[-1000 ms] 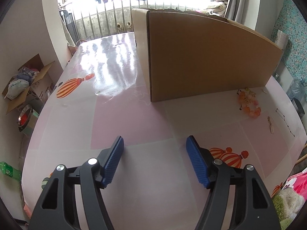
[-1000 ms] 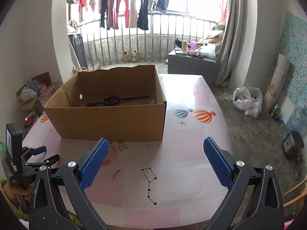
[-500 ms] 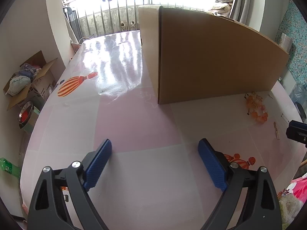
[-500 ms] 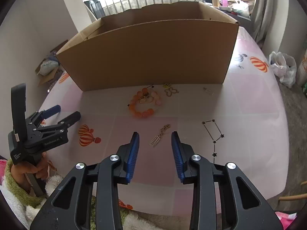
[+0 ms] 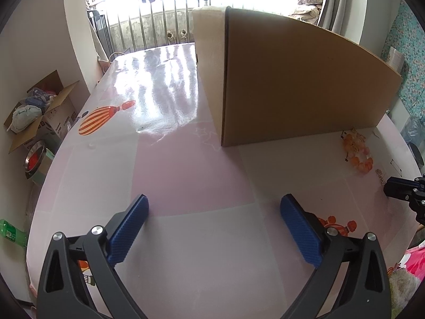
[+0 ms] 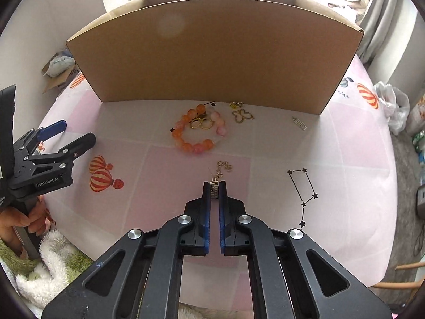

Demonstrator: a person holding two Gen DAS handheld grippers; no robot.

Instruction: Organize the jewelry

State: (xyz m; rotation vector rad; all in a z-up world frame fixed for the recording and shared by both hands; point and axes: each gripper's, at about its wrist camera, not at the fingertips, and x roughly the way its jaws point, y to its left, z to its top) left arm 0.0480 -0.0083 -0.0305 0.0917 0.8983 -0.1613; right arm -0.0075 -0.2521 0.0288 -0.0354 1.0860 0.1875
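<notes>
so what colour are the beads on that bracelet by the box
Orange fading to pale pink on the bracelet, clearest in the right wrist view.

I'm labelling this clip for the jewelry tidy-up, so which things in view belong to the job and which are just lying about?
Part of the job:
- gold earring, pinched in the right tongs
- orange bead bracelet
- gold rings
- butterfly charm
- silver earring
- cardboard box
- left tongs, opening with nothing between them

Just lying about:
- floor box of clutter
- green bottle
- white plastic bag
</notes>
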